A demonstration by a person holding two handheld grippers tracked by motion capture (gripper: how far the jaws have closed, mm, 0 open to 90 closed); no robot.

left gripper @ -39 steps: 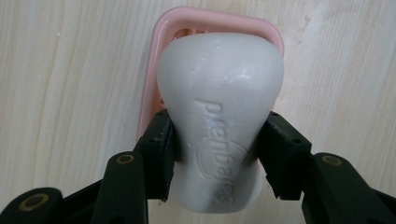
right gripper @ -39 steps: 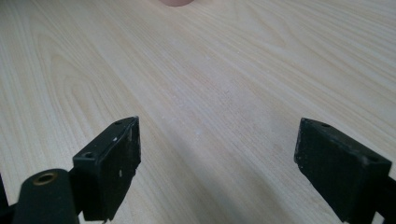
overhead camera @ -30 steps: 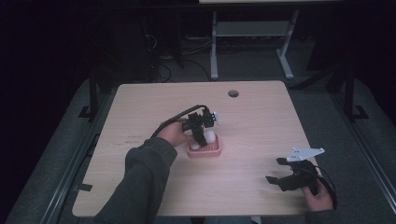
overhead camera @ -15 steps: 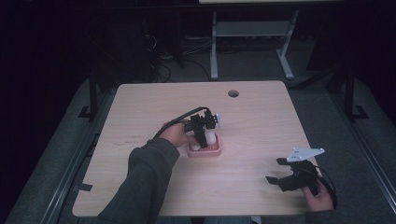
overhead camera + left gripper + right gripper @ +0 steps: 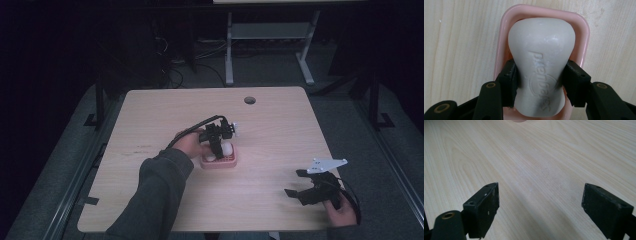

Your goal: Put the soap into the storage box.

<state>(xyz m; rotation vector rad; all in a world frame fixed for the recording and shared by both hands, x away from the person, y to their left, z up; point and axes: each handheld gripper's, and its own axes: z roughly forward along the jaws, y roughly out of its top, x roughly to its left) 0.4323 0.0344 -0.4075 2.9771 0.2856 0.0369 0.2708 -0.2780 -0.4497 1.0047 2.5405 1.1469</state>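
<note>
A white bar of soap (image 5: 541, 60) with embossed lettering lies in a pink soap dish (image 5: 504, 30) on the wooden table. My left gripper (image 5: 540, 80) is shut on the soap's narrow waist, both pads pressing its sides. In the high view the left gripper (image 5: 216, 145) points down into the pink dish (image 5: 220, 161) near the table's middle. My right gripper (image 5: 297, 186) rests open near the table's front right corner, its jaws wide apart over bare wood (image 5: 539, 180) with nothing between them.
The wooden table (image 5: 150, 125) has a round cable hole (image 5: 249, 100) at the back. A sliver of the pink dish (image 5: 519, 120) shows at the top edge of the right gripper view. A desk frame (image 5: 265, 35) stands behind on the dark floor.
The left hand and gripper have shifted slightly over the dish. The right gripper has stayed where it was.
</note>
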